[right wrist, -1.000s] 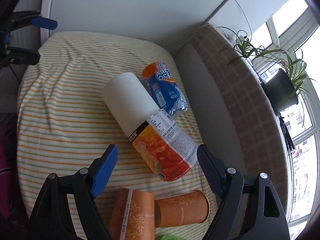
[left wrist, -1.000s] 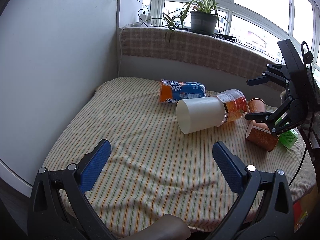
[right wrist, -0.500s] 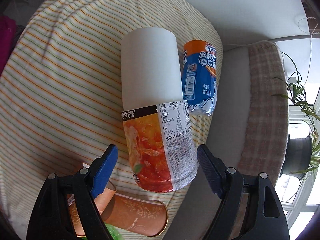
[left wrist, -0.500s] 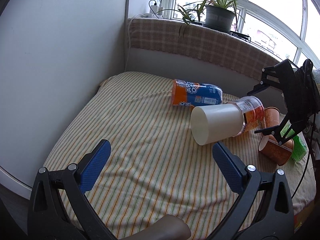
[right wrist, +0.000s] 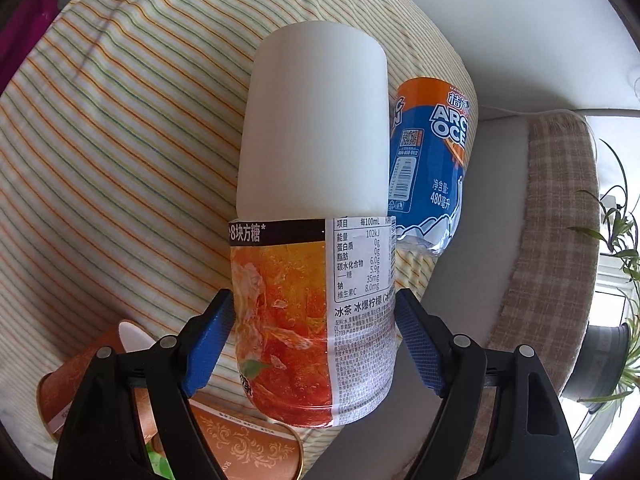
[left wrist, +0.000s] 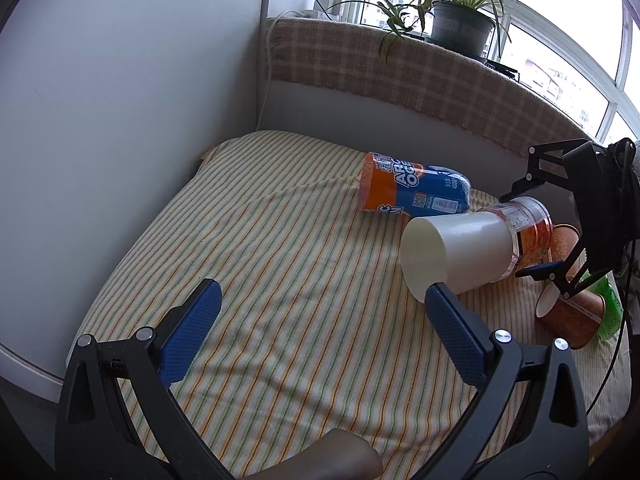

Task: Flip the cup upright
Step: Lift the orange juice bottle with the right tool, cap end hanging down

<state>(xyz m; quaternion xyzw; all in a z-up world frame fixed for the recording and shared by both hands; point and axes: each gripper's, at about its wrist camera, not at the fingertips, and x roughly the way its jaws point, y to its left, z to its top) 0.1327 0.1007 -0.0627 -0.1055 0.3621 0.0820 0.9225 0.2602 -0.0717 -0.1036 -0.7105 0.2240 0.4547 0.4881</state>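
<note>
A tall cup with a white part (right wrist: 316, 120) and an orange iced-tea label (right wrist: 316, 320) lies on its side on the striped cloth (right wrist: 100, 160). My right gripper (right wrist: 312, 304) is open, its blue fingers on either side of the labelled end, close to it or just touching. In the left wrist view the same cup (left wrist: 460, 256) lies at the right with the right gripper (left wrist: 532, 232) around its far end. My left gripper (left wrist: 320, 320) is open and empty over the cloth, short of the cup.
An orange and blue Arctic Ocean cup (left wrist: 412, 192) lies on its side behind the white one. Two brown paper cups (left wrist: 568, 316) and a green packet (left wrist: 610, 312) lie at the right. A checked backrest (left wrist: 400, 68) and a potted plant (left wrist: 460, 24) stand behind.
My right gripper has moved down onto the cup's labelled end, which now sits between its fingers. The left wrist view has shifted, with the cup now further right.
</note>
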